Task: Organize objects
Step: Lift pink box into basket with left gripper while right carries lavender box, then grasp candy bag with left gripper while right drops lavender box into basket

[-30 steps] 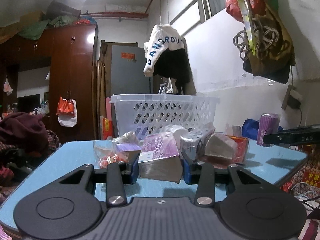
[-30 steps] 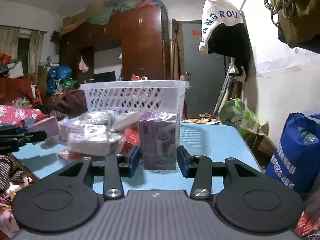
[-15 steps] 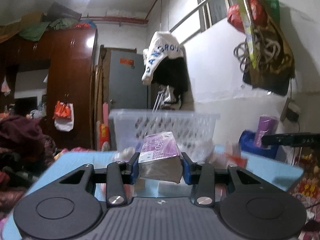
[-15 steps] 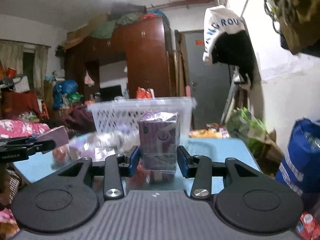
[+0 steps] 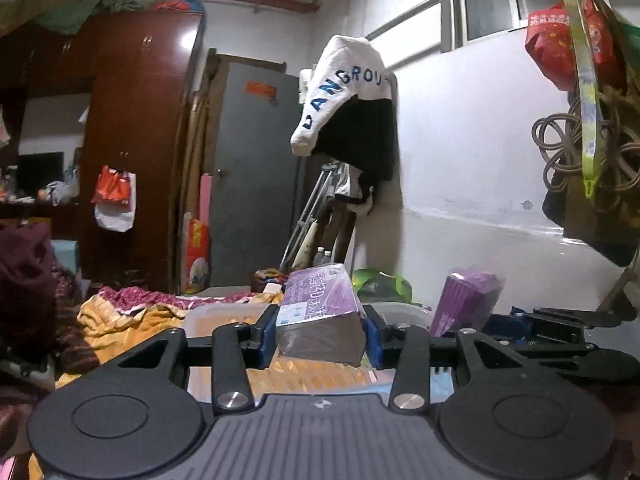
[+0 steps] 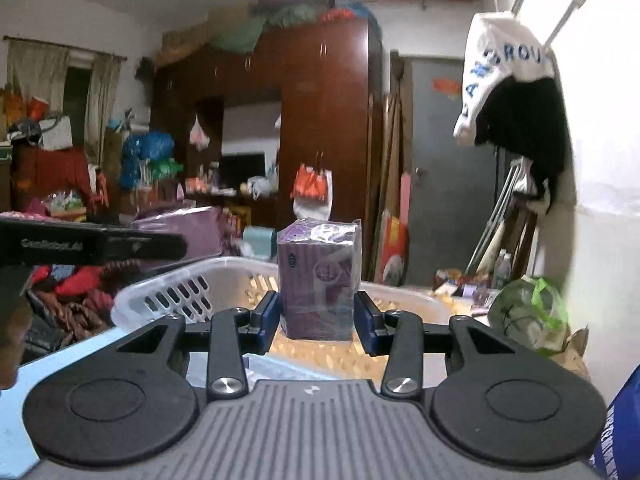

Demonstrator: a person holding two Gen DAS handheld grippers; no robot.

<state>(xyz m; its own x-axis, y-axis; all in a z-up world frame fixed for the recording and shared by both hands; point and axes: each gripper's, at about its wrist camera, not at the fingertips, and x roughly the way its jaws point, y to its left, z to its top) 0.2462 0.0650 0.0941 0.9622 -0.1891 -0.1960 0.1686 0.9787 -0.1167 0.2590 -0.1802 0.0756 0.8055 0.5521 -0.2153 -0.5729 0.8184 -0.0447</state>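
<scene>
My left gripper (image 5: 320, 334) is shut on a purple tissue pack (image 5: 320, 312), held tilted in the air above the white laundry basket (image 5: 216, 320). My right gripper (image 6: 318, 320) is shut on a second purple tissue pack (image 6: 320, 280), held upright over the basket (image 6: 168, 292), whose inside shows below it. The right gripper and its pack also show at the right of the left wrist view (image 5: 468, 300). The left gripper's body shows at the left of the right wrist view (image 6: 88, 244).
The blue table edge (image 6: 52, 364) lies at lower left. A white wall (image 5: 480, 168) with hanging bags and a coiled cord (image 5: 568, 148) stands on the right. A wardrobe (image 6: 320, 128), grey door (image 5: 256, 176) and clothes piles (image 5: 24, 280) lie beyond.
Both grippers lifted their tissue packs off the table and moved forward over the basket. The table's other items have dropped out of view.
</scene>
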